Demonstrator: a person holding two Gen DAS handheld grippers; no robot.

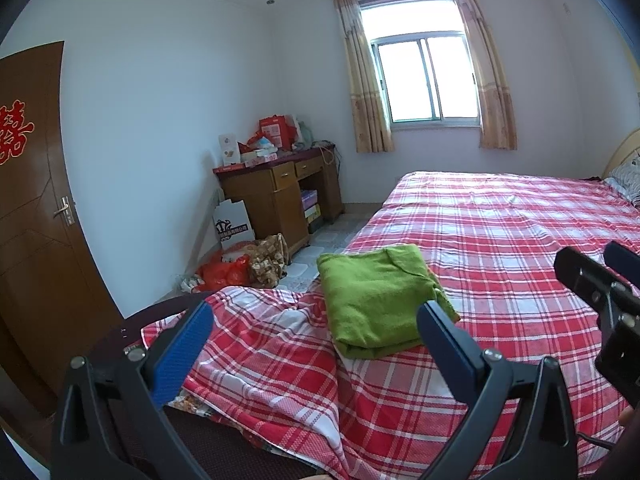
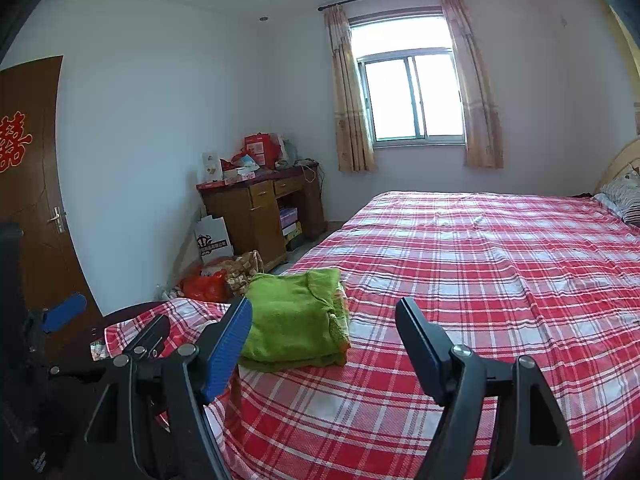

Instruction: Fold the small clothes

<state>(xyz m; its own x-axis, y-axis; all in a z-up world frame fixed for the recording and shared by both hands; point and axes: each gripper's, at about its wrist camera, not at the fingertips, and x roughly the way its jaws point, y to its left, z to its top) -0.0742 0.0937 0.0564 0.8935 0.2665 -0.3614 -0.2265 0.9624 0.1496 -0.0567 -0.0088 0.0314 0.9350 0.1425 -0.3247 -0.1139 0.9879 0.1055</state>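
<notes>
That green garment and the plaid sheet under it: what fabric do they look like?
Green garment: likely fleece or terry, judging by its matte, fuzzy nap and thick, soft folds. Plaid sheet: probably thin woven cotton, flat and matte with fine creases. Neither can be confirmed by sight.

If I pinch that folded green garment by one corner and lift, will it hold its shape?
Probably not. The green garment looks like soft fleecy cloth, so it would likely droop and unfold. Its stacked layers lie loose, not fastened. It seems light and should slide easily on the plaid sheet.
</notes>
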